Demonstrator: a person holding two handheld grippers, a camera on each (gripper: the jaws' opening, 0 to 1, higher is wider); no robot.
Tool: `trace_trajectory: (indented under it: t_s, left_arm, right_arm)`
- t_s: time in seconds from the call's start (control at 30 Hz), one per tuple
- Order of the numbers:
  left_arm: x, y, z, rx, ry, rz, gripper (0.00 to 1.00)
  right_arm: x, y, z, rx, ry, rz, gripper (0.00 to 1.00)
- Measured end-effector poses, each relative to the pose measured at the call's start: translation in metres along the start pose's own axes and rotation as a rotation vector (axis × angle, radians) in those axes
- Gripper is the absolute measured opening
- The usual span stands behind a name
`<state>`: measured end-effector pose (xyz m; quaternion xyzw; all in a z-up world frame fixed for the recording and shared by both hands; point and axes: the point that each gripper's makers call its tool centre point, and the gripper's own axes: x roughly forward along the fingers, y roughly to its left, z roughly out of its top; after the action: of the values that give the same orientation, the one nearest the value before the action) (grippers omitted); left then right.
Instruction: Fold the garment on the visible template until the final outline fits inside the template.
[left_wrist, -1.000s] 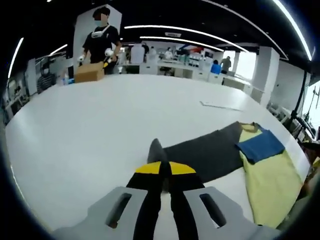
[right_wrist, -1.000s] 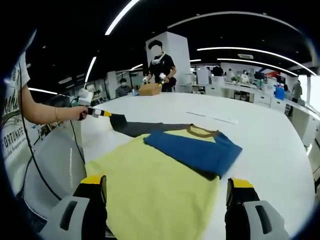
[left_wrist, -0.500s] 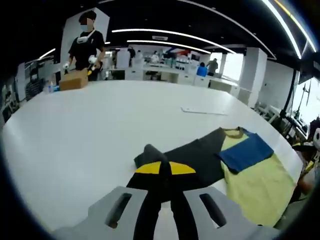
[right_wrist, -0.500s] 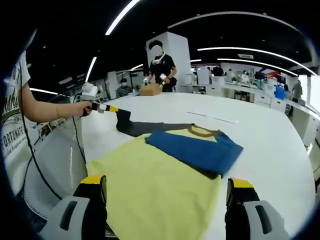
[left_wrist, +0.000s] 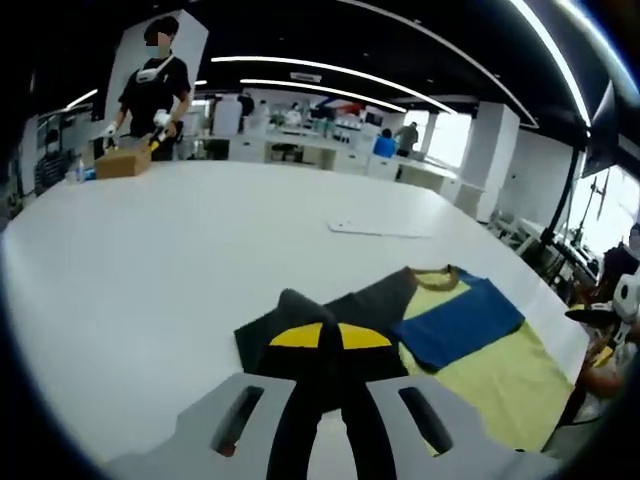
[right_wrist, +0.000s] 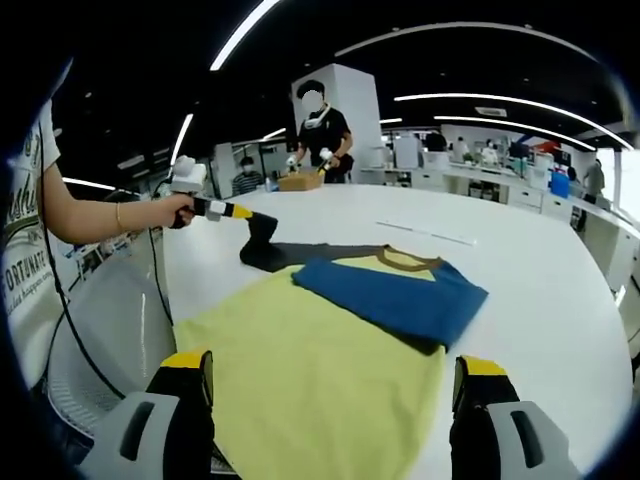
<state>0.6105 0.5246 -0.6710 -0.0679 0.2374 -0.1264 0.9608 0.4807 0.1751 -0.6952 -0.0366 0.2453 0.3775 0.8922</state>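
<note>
1. Left gripper view: the left tongs (left_wrist: 330, 345) are clamped on the dark sleeve (left_wrist: 300, 320) and have carried it inward toward the yellow shirt body (left_wrist: 490, 375); the sleeve, stretched flat a second ago, now bunches. Judgement: second sleeve fold under way. The blue sleeve (left_wrist: 455, 322) already lies folded across the chest.
2. Right gripper view: the right tongs (right_wrist: 330, 390) stand wide apart, holding nothing, over the garment's hem on the white desk (right_wrist: 540, 290). No template outline discernible.
</note>
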Motion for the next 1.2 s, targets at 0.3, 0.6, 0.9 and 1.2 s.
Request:
trace_trajectory:
  t_s: [0.3,0.6,0.9,1.2]
  left_arm:
    - [0.016,-0.021,0.003,-0.003,0.003,-0.049,0.01]
    - [0.028,-0.042,0.004,0.021,0.012,-0.084,0.01]
    - [0.041,-0.069,0.010,0.018,0.003,-0.129,0.01]
    - [0.051,-0.089,0.011,0.025,0.006,-0.162,0.01]
  right_arm:
    - [0.000,0.002,-0.002,0.000,0.004,0.001,0.99]
    - [0.000,0.001,-0.006,0.001,0.009,-0.001,0.99]
    - [0.000,0.001,-0.007,0.002,0.013,0.002,0.99]
    - [-0.001,0.001,-0.010,0.005,0.018,-0.002,0.99]
